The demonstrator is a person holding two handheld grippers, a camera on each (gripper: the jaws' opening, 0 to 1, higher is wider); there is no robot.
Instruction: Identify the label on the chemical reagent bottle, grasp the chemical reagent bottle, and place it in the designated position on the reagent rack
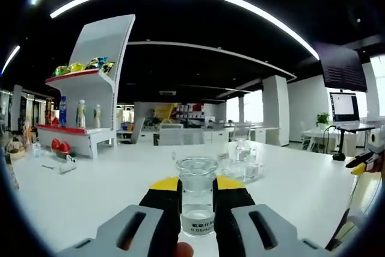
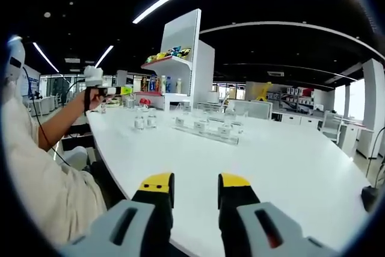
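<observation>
While the left gripper (image 1: 197, 192) clamps a reagent bottle (image 1: 197, 194) before the rack (image 1: 243, 164), the right gripper (image 2: 195, 188) gapes empty.

Both grippers had black jaws capped with yellow tips, set on grey housings with slotted cut-outs: the left gripper (image 1: 197, 189) and the right gripper (image 2: 195, 186). The person wore a cream sleeve (image 2: 42, 185) (loosely creased).

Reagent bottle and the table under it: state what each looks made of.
Reagent bottle: clear glass or hard clear plastic, can't tell which; the table shows through its walls and liquid sits low inside. Table: smooth white top, probably laminate, with a soft sheen reflecting the ceiling lights.
</observation>
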